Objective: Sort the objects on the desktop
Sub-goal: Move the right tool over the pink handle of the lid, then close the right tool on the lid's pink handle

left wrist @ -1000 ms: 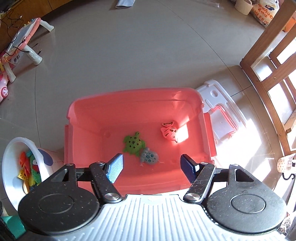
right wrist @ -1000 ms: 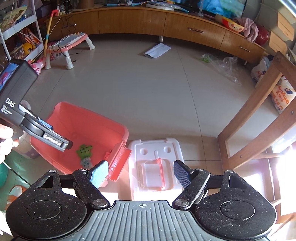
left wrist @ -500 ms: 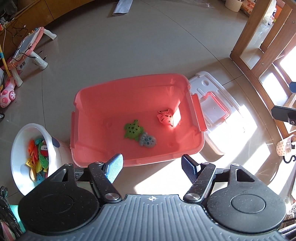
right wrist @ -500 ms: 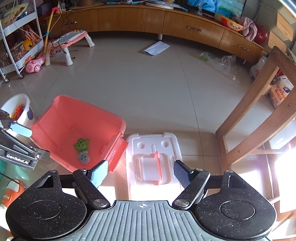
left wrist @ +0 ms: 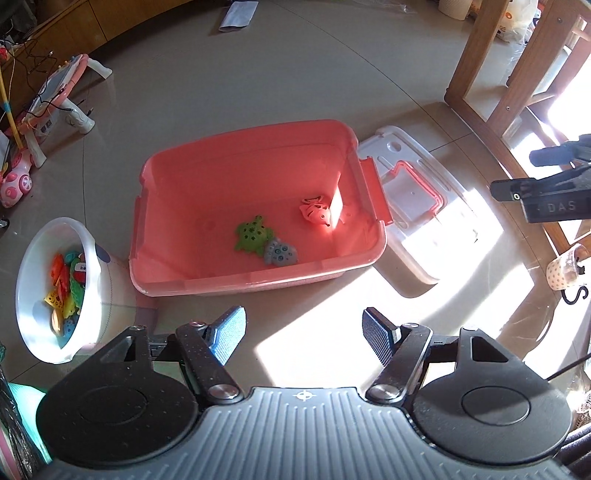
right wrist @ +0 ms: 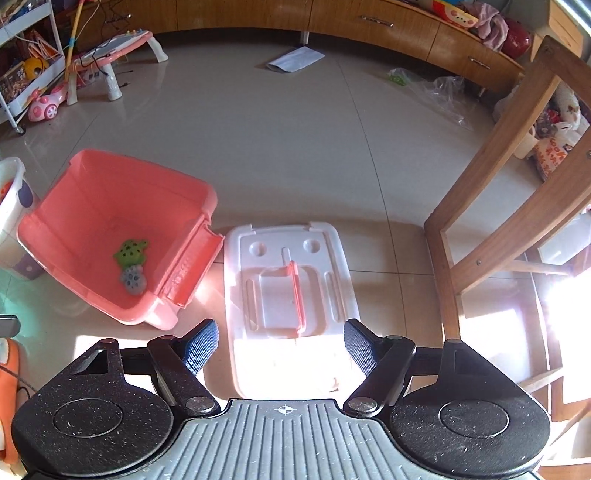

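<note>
A pink bin [left wrist: 207, 177] stands on the floor and holds a green turtle toy [left wrist: 253, 234], a grey toy [left wrist: 280, 252] and an orange fish toy [left wrist: 314, 211]. A white bowl [left wrist: 92, 295] at the left holds several small coloured toys [left wrist: 66, 288]. My left gripper [left wrist: 303, 336] is open and empty, above the floor in front of the bin. My right gripper [right wrist: 282, 347] is open and empty above the white lid [right wrist: 288, 295], which lies right of the bin [right wrist: 92, 199]. The right gripper's body [left wrist: 554, 195] shows at the right edge of the left wrist view.
A wooden chair frame [right wrist: 509, 177] stands at the right. A pink toy table [right wrist: 114, 51] and a pink toy car [right wrist: 44, 105] stand at the far left. A paper sheet [right wrist: 295, 59] lies on the floor before a wooden cabinet [right wrist: 369, 22].
My left gripper has pulled back and up from over the bin, so the whole bin and the bowl show now. The right gripper has drifted slightly, closer over the lid. Both stayed open.
</note>
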Tool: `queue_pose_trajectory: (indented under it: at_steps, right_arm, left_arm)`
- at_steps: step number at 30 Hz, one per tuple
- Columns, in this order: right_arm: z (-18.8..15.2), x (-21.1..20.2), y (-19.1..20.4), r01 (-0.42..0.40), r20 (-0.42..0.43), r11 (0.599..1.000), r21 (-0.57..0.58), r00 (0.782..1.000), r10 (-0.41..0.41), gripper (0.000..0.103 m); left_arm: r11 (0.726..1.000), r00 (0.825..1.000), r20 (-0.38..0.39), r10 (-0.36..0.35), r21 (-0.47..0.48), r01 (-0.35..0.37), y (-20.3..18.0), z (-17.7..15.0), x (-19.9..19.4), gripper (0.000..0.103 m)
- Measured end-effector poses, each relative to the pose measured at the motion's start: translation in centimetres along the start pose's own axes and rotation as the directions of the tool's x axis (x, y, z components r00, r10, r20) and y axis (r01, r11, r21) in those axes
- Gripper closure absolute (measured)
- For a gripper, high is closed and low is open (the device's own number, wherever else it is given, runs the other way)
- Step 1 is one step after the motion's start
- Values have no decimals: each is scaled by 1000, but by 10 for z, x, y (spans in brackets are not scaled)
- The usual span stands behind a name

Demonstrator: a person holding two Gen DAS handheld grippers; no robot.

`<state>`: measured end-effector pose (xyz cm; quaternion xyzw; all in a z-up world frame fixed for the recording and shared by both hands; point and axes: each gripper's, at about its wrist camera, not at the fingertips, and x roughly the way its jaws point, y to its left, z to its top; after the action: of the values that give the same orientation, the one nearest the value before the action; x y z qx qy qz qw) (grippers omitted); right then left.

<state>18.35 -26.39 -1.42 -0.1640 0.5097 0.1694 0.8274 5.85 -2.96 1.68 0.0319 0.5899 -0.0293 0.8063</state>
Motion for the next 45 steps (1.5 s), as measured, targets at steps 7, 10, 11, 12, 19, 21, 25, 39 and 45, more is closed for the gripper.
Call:
queue_pose_trajectory:
  at_steps: [7,10,11,12,19,21,25,39,45]
  right_arm:
    - [4,49,1,-32,-36,998,-55,999,30,36]
    - [7,75,-1,-56,-49,997,-49,997,54,41]
    - [8,83,-2,-61,-53,997,-48,997,58,42]
    - [8,91,-3,-65,-57,997,-49,996,62,42]
    - [15,140,-20,-56,-65,998,-26,996,54,43]
    - [16,151,-23,-53,-73,998,-35,996,50,48]
    - [16,174,-29,-71,-97,997,-29,993,68,50]
    - [22,224,-22,-109,-148,993,-54,984,100,80]
    - [20,229,-24,-78,-147,995,-64,987,68,97]
  left_arm:
    - [1000,999,-46,-1,6,2,-3,-6,20,31]
    - [1000,998,-64,-7,-1,7,-2,-8,28,31]
    - [1000,998,-69,-11,-3,11,-2,-7,30,31]
    - [1000,997,-73,-16,-6,16,-2,-7,32,31]
    - [999,995,-93,-39,-29,36,5,-2,40,31]
    - [998,994,-99,-46,-39,42,7,-1,42,31]
    - [998,993,-105,-44,-42,40,10,1,46,30]
    - [994,987,-143,-78,-89,65,22,1,60,30]
    - [989,983,-149,-106,-114,90,24,2,61,30]
